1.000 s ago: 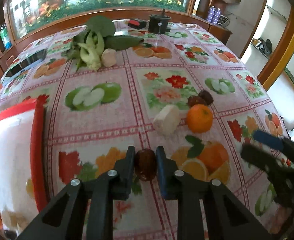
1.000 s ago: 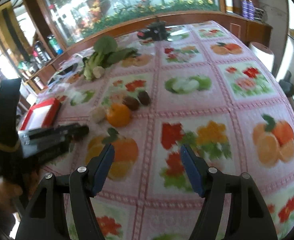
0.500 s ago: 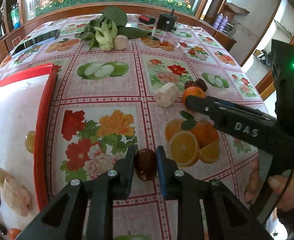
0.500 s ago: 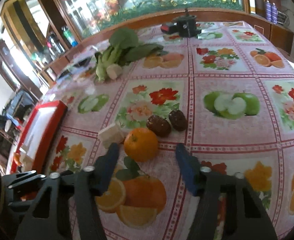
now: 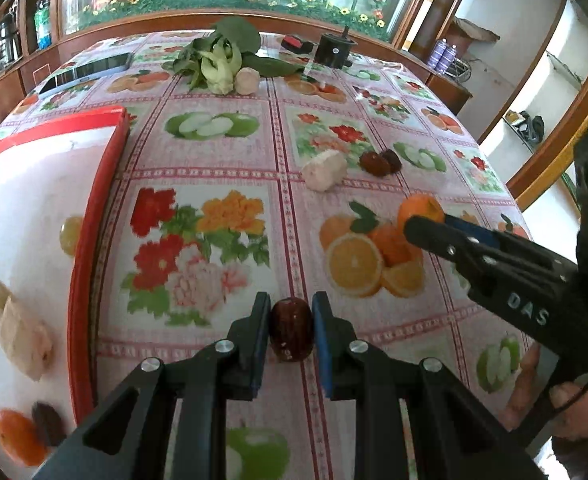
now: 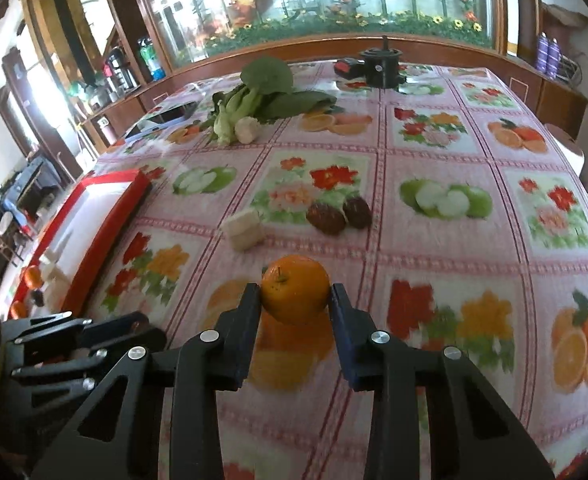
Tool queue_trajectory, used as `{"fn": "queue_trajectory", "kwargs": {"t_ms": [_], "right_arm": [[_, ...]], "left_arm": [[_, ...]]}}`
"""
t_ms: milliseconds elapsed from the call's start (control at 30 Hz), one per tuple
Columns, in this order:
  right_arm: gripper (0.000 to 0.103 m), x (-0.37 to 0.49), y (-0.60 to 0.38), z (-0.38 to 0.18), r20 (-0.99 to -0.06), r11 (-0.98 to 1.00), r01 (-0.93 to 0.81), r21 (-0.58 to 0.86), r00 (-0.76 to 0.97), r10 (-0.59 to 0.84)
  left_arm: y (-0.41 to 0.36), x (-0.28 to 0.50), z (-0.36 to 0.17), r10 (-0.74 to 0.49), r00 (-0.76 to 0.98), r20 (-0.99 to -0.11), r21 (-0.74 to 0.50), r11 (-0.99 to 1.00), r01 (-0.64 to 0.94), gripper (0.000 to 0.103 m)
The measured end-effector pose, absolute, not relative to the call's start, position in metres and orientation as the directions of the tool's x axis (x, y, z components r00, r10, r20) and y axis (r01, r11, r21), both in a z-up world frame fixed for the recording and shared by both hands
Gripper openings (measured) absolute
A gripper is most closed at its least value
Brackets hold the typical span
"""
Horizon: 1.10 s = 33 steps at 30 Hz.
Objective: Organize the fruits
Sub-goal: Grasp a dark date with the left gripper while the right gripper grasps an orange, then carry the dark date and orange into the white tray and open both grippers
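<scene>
My left gripper (image 5: 292, 320) is shut on a dark red date (image 5: 292, 334), held above the flowered tablecloth beside the red-rimmed white tray (image 5: 80, 280). My right gripper (image 6: 295, 300) has a small orange (image 6: 295, 294) between its blue pads; its jaws are closing and both pads touch the fruit. In the left wrist view that orange (image 5: 419, 208) shows at the tip of the right gripper (image 5: 425, 224). Two more dates (image 6: 325, 218) and a white chunk (image 6: 244, 230) lie just beyond the orange.
The tray holds white chunks (image 5: 22, 336), an orange (image 5: 16, 436) and dark dates. Leafy greens (image 6: 254, 100) and a black round device (image 6: 381, 66) sit at the far end. A tablet (image 5: 90, 70) lies far left. The table edge drops off at the right.
My right gripper swung in over the orange and narrowed its jaws around it. My left gripper carried the date leftward toward the tray, which now fills more of its view.
</scene>
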State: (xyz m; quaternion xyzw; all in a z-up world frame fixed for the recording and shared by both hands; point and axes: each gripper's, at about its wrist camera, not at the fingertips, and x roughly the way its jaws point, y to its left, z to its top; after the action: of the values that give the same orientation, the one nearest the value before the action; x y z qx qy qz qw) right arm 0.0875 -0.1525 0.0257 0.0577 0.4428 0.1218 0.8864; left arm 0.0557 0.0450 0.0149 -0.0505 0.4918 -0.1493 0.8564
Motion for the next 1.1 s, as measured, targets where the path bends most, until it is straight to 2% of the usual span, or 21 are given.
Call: {"fn": "queue_trajectory", "kwargs": {"t_ms": [433,1100], "right_arm": [[0.034,0.018,-0.139,0.027,-0.789,0.968,-0.165,0.188,0.562,0.249],[0.035,0.017,-0.094,0.043,-0.791,0.965,-0.200,0.172,0.556,0.256]], "left_arm": [[0.038,0.009,0.024,-0.309,0.480,-0.821,-0.214,0.946,0.244,0.024],[0.071,-0.001,0.050,-0.272,0.554,-0.787,-0.186,0.960,0.207,0.024]]}}
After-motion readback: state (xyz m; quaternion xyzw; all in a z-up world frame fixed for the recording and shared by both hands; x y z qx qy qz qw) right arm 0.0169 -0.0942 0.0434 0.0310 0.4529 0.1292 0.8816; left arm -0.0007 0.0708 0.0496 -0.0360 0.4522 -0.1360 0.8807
